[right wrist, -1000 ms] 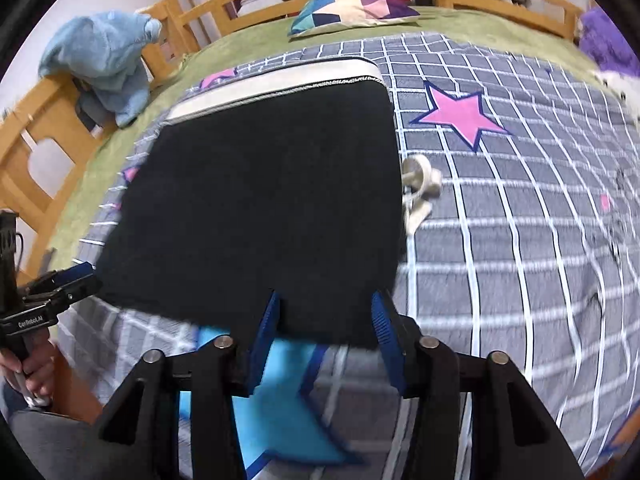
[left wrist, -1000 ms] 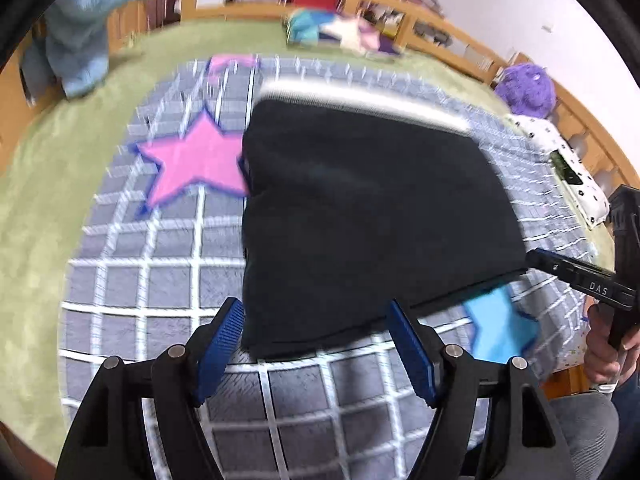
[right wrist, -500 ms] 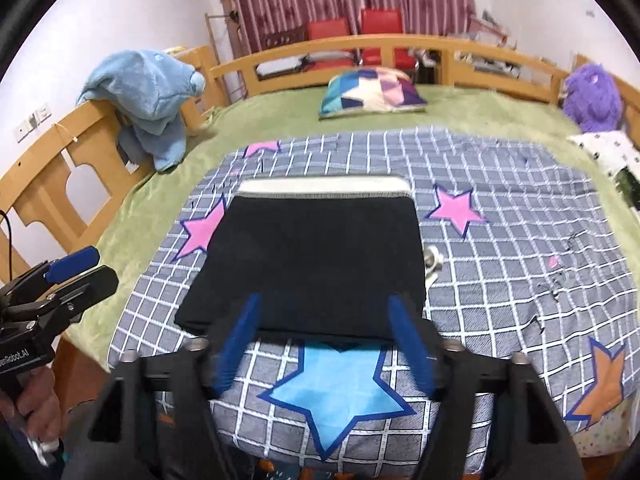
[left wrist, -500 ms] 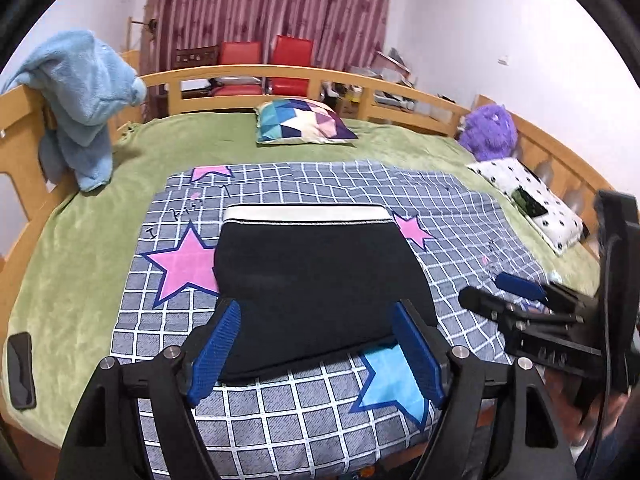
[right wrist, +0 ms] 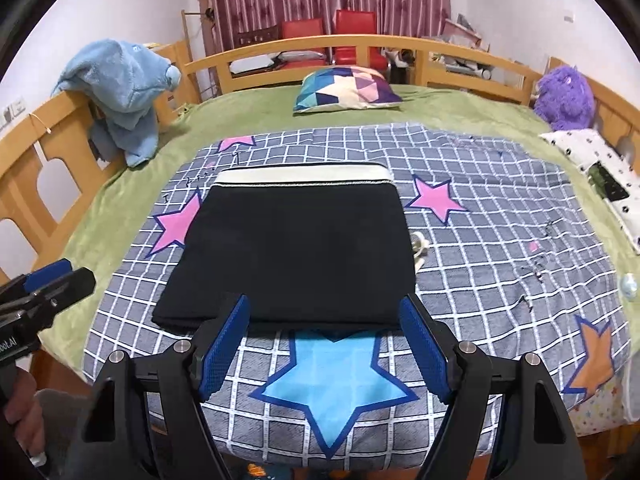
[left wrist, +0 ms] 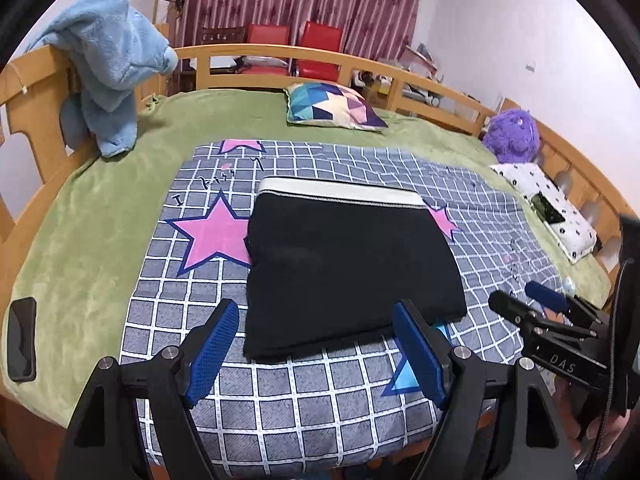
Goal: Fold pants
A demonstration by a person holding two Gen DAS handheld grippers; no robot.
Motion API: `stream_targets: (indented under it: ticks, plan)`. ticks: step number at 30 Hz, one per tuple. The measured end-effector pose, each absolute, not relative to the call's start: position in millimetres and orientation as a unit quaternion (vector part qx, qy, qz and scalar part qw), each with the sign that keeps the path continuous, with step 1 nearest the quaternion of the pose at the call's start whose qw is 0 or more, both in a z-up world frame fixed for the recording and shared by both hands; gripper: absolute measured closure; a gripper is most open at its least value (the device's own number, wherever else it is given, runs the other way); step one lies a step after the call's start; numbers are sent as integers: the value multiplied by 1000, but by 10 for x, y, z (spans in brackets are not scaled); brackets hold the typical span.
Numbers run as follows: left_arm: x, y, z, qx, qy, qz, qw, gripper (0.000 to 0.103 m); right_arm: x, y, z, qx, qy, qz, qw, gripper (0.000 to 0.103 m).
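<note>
Both the left gripper point(left wrist: 316, 350) and right gripper point(right wrist: 324, 346) hang empty, jaws just spread wide, above the folded black pants point(right wrist: 296, 252) on the checked blanket point(right wrist: 500, 240)

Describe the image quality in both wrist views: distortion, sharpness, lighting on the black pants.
Left wrist view: strong fisheye bends the bed rail, dark vignette corners, sharp focus; the pants read flat black with little fold detail. Right wrist view: same barrel curve, even indoor light, no glare, pants likewise featureless.
</note>
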State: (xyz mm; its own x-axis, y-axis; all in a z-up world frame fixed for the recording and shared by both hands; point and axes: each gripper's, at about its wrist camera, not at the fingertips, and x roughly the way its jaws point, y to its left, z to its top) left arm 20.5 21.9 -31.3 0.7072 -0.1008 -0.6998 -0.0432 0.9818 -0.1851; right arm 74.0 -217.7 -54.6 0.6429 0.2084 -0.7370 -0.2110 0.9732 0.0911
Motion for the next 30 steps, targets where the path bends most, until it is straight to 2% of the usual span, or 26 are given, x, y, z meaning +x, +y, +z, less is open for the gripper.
stream_targets:
  ticks: [5, 16, 30]
  plan:
    - [180, 254, -310, -102, 382, -15, 919, 25, 781, -2177, -583, -6, 426, 112, 898, 27]
    - [149, 68, -263, -67, 374, -5, 925, 25, 694, -2154, -525, -1, 414, 119, 903, 24]
    - [119, 79, -251, -71, 370, -5, 926, 24, 656, -2106, -511, -6, 408, 120, 905, 23]
